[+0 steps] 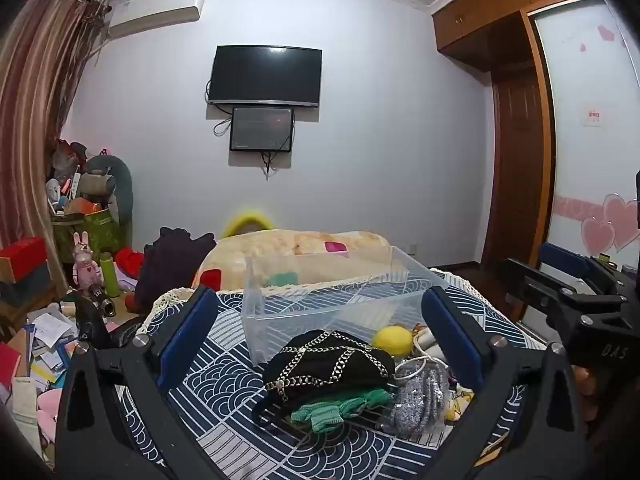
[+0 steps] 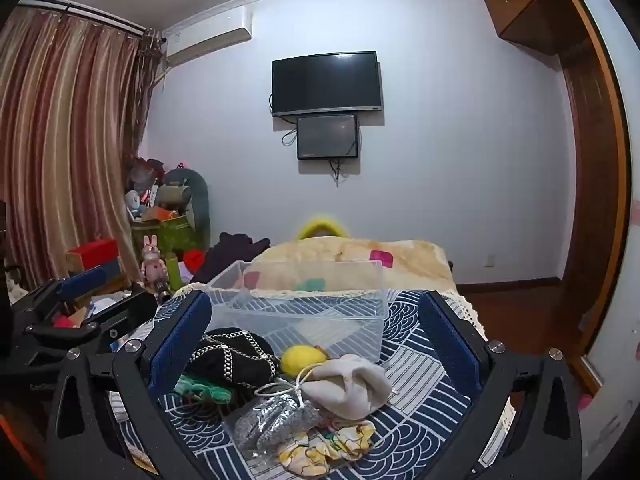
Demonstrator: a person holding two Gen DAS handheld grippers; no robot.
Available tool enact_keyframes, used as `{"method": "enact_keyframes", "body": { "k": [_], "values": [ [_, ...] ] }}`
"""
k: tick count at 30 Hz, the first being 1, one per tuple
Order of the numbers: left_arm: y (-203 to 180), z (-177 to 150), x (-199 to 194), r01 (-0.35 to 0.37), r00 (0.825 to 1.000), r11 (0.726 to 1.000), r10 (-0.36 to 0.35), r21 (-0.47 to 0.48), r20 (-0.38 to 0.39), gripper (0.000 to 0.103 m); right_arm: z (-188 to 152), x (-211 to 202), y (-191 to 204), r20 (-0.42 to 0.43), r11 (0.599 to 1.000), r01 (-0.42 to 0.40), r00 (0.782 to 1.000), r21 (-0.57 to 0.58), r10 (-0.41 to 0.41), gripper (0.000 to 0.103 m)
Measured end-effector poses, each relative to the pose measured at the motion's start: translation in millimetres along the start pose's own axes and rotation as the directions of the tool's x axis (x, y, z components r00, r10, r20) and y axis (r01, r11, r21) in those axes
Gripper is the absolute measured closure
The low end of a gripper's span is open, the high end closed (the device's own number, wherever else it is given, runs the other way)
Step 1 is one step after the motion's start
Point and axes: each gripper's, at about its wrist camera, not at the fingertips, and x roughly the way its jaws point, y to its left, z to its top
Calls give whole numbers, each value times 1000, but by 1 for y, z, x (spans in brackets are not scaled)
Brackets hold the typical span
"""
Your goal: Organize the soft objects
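Note:
A pile of soft things lies on the blue patterned cloth [image 1: 224, 364] in front of a clear plastic bin [image 1: 320, 304]: a black hat with a silver chain [image 1: 328, 364], green knit gloves [image 1: 336, 406], a grey speckled item in a clear bag [image 1: 420, 396], a yellow ball [image 1: 392, 340]. The right wrist view shows the bin [image 2: 304, 312], the hat [image 2: 236, 356], the ball [image 2: 304, 360], a beige drawstring pouch [image 2: 352, 384], the grey item [image 2: 272, 420], yellow patterned cloth [image 2: 328, 448]. My left gripper [image 1: 320, 332] and right gripper [image 2: 316, 340] are open, empty, above the pile.
A beige blanket [image 1: 296, 248] lies behind the bin. Cluttered papers, boxes and toys [image 1: 48, 320] fill the floor at left. A wardrobe [image 1: 520, 140] stands at right. The right gripper's body [image 1: 576, 304] shows at the left view's right edge.

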Motion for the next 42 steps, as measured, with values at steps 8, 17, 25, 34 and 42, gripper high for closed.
{"method": "enact_keyframes", "body": {
  "k": [8, 17, 25, 34, 42],
  "values": [
    [0, 6, 3, 18, 1000, 1000, -18, -2, -11, 0, -1, -2, 1, 14, 1000, -7, 1000, 4, 7, 0],
    [-6, 8, 1, 21, 1000, 1000, -21, -11, -1, 0, 1, -6, 3, 21, 1000, -10, 1000, 3, 10, 0],
    [-9, 7, 2, 15, 1000, 1000, -15, -5, 3, 0, 3, -6, -4, 25, 1000, -18, 1000, 16, 17, 0],
    [-10, 5, 1, 16, 1000, 1000, -16, -12, 9, 0, 5, -11, -3, 38, 1000, -26, 999, 16, 25, 0],
    [-8, 5, -1, 19, 1000, 1000, -19, -16, 12, 0, 3, -11, -1, 42, 999, -32, 999, 13, 31, 0]
  ]
}}
